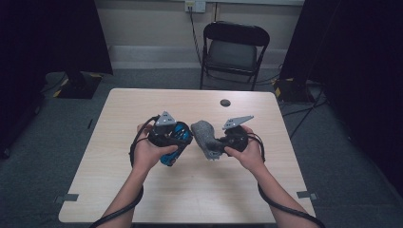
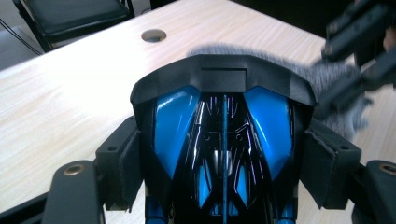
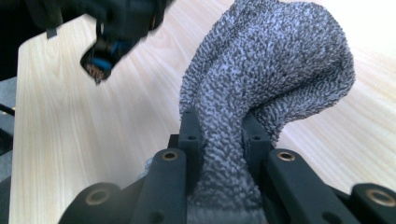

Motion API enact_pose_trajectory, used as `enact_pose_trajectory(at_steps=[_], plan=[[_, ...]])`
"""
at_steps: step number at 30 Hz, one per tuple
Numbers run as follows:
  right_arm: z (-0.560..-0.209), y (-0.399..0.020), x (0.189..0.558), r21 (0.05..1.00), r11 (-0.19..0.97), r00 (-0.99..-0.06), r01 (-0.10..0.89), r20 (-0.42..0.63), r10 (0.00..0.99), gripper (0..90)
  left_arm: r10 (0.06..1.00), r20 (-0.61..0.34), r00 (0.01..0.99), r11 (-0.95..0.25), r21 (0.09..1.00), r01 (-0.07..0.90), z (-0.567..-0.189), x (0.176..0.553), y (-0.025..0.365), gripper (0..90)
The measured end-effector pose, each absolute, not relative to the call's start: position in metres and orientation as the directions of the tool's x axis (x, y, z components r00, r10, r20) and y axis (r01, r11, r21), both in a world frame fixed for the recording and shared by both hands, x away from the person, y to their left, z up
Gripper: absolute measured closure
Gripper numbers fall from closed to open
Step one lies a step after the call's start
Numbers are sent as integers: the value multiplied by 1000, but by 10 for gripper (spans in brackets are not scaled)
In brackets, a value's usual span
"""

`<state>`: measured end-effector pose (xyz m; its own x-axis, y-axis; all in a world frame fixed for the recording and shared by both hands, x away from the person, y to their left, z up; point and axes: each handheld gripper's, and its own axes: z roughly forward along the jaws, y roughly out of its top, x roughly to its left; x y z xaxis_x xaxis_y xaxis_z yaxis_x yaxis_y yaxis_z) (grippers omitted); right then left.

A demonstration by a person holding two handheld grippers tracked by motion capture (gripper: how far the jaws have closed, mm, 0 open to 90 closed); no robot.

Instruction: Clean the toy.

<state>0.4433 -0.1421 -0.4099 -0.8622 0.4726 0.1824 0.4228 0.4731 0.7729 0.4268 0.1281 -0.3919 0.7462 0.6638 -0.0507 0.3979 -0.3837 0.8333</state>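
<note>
with the left tongs (image 1: 183, 134) clamped on the blue-and-black toy car (image 2: 223, 140) and the right tongs (image 3: 219, 135) pinching the grey fuzzy sock (image 3: 266, 70) at its 3 o'clock above the surface (image 1: 199, 190), steady the car and draw the sock's mouth squarely over its end.

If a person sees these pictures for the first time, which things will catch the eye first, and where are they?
First comes the shiny blue and black toy car, gripped between the left tongs above the middle of the wooden table. Beside it, the right tongs squeeze a fuzzy grey sock, whose free end rises and bends over towards the car. Behind the table stands an empty black folding chair.
</note>
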Motion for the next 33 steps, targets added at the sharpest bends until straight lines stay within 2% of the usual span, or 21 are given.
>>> enact_pose_trajectory(at_steps=[15, 33], plan=[[-400, -134, 444, 797, 448, -873, 405, 192, 448, 758, 625, -45, 779, -411, 830, 378, -397, 424, 110, 255], [-414, -132, 438, 780, 458, -876, 426, 230, 424, 759, 628, -43, 777, -399, 839, 369, -392, 430, 102, 255]])
